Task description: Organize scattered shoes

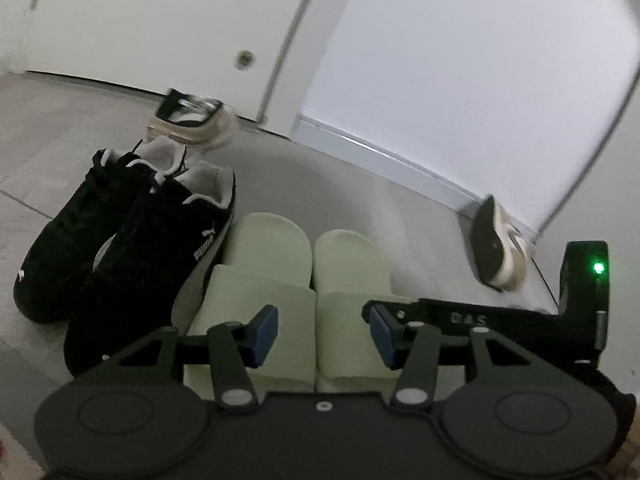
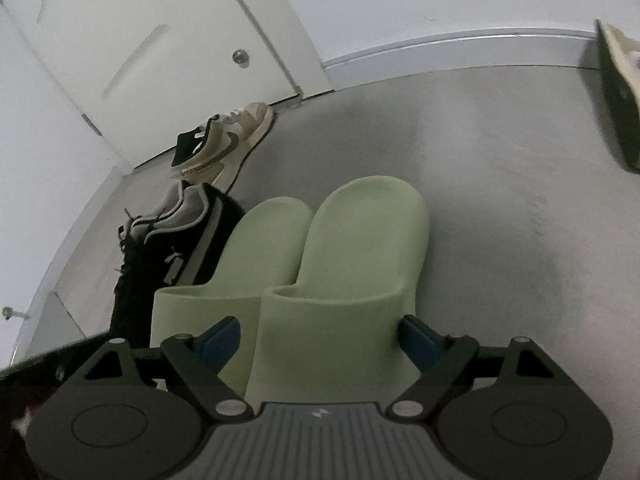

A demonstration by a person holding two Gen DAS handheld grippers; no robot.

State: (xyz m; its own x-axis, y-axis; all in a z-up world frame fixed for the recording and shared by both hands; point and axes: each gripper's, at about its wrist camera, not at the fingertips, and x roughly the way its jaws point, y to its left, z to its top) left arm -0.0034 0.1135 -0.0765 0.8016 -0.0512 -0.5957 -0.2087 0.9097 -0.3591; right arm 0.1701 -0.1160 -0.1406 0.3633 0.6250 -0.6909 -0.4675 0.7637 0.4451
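Two pale green slides stand side by side on the grey floor, the left slide [image 1: 264,256] [image 2: 256,248] against a pair of black sneakers [image 1: 120,232] [image 2: 168,248]. My right gripper [image 2: 320,338] straddles the strap of the right slide [image 2: 360,240] [image 1: 348,264]. Its jaws stand wide, and the left pad [image 2: 218,338] is apart from the slide's wall. My left gripper [image 1: 324,334] hovers open over both straps with nothing held. A beige sneaker [image 1: 192,120] [image 2: 224,144] rests by the door. Its mate [image 1: 500,248] [image 2: 616,92] lies on its side at the right wall.
A white door [image 1: 160,32] [image 2: 160,40] and white walls with a baseboard [image 1: 400,160] [image 2: 440,48] close the far side. Bare grey floor [image 2: 500,220] stretches to the right of the slides. The right gripper's body with a green light [image 1: 598,268] shows in the left wrist view.
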